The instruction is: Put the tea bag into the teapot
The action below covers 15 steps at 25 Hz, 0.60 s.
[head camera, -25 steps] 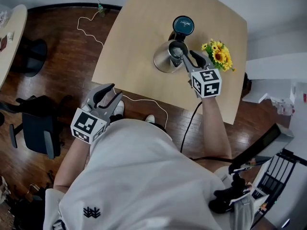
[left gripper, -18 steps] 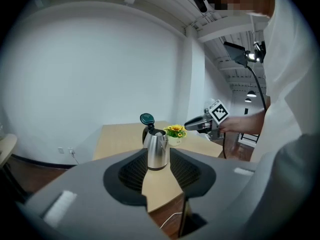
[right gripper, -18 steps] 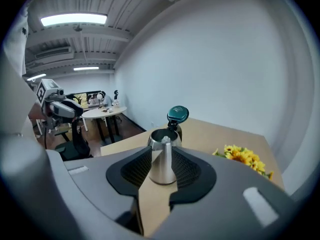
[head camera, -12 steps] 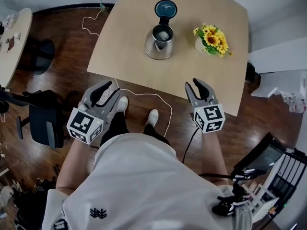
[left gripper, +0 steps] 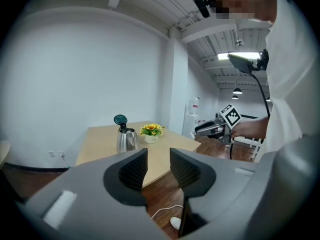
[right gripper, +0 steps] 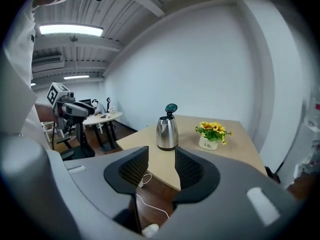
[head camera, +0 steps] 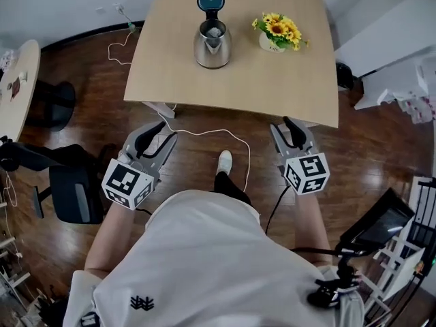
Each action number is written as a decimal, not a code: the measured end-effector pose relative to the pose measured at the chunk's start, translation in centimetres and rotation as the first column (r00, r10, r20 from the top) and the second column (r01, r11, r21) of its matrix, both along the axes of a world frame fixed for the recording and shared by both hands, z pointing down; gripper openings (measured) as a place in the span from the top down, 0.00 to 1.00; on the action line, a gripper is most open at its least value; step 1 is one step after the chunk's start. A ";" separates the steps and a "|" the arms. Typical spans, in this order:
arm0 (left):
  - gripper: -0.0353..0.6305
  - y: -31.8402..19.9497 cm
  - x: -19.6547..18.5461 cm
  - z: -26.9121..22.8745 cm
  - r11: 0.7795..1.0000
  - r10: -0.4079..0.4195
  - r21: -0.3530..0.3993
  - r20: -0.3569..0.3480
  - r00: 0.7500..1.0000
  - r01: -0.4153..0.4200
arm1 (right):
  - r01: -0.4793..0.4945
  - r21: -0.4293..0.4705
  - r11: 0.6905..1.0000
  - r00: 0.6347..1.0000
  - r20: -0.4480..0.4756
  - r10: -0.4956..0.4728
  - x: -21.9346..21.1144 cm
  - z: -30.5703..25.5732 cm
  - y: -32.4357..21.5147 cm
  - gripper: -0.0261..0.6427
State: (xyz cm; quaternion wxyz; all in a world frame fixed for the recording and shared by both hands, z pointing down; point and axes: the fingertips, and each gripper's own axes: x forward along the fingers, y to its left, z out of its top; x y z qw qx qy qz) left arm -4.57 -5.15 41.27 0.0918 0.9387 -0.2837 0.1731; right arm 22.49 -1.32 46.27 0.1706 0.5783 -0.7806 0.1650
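The right gripper (head camera: 283, 125) has pulled back from the teapot's mouth, where it was a second ago. It now hangs near the body, off the table's (head camera: 272, 80) near edge, its jaws opening with nothing between them. The left gripper (head camera: 163, 129) waits beside it, slack and empty. The teapot (head camera: 212, 43) stands far across the table, lid up, a pale thing in its mouth, likely the tea bag (head camera: 214, 31). The task looks done.

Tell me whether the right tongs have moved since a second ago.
Yes. The right tongs pulled back from the teapot toward the person, off the table and over the floor. Their jaws are opening, with nothing between them.
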 end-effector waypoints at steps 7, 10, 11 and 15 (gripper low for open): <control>0.77 9.1 -7.5 -0.3 0.997 0.077 0.023 -0.077 0.994 -0.075 | -0.088 0.049 0.995 0.996 -0.011 0.089 -8.6 -1.7 10.7 0.72; 0.77 12.9 -11.0 0.5 0.995 0.097 0.001 -0.085 0.992 -0.097 | -0.115 0.046 0.992 0.993 0.003 0.115 -12.6 -2.3 15.9 0.72; 0.77 14.1 -12.0 0.7 0.995 0.101 -0.005 -0.081 0.991 -0.102 | -0.123 0.044 0.991 0.992 0.008 0.123 -13.6 -2.5 17.5 0.72; 0.77 17.6 -14.7 1.1 0.995 0.095 -0.018 -0.075 0.993 -0.096 | -0.138 0.047 0.989 0.990 0.009 0.138 -15.5 -3.9 22.6 0.72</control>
